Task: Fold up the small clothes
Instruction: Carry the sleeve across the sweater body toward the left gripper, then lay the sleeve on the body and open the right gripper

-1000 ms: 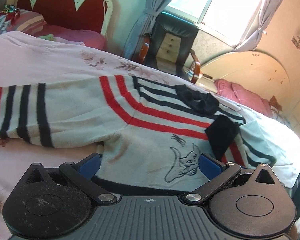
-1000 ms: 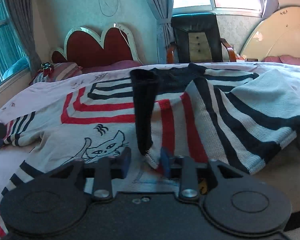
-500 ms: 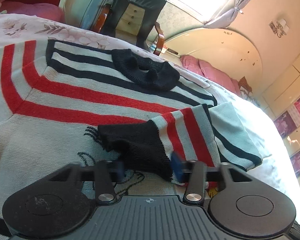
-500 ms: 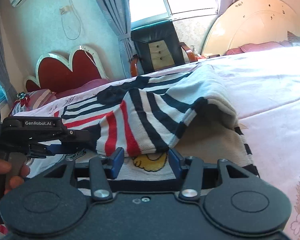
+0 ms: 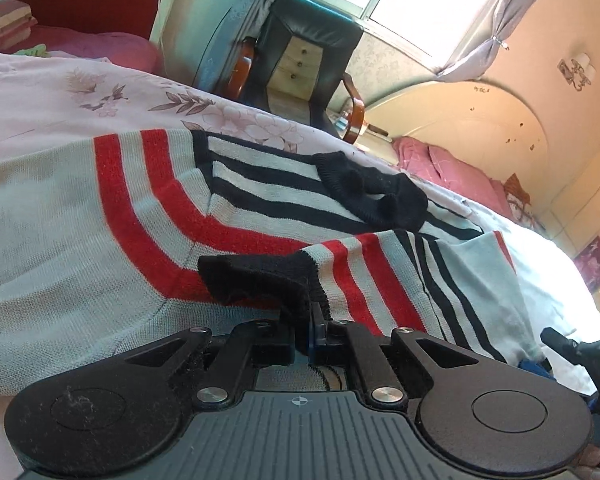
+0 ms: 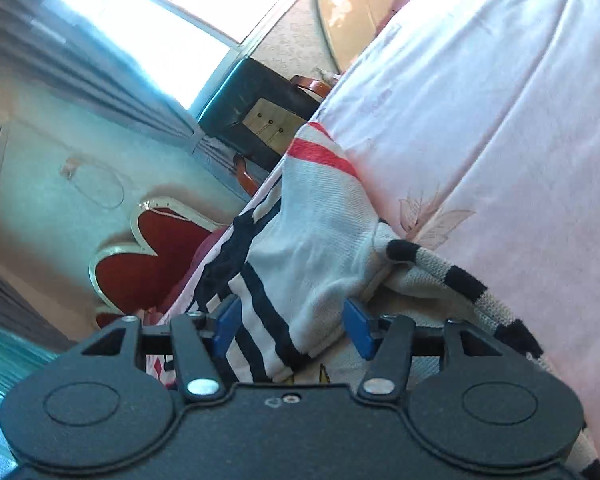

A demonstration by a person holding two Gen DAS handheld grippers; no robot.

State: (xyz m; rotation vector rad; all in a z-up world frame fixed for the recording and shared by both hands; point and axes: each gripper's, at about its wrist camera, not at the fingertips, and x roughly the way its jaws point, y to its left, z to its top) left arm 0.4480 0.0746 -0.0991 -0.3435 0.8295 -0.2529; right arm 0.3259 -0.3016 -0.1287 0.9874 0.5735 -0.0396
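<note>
Black ribbed cuff (image 5: 260,280) of the striped sweater (image 5: 100,216), spread on the pink bedsheet (image 5: 40,92), sits clenched in my left gripper (image 5: 305,330) at lower centre, while in the right view my right gripper (image 6: 292,326) gapes wide around a sweater fold low in frame.

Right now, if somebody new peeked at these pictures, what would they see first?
Probably the striped sweater, red and black bands, spread over the pink flowered bedsheet. Next, its black cuff, pinched in the shut left gripper at the bottom middle. The right gripper is open around a sweater fold.
</note>
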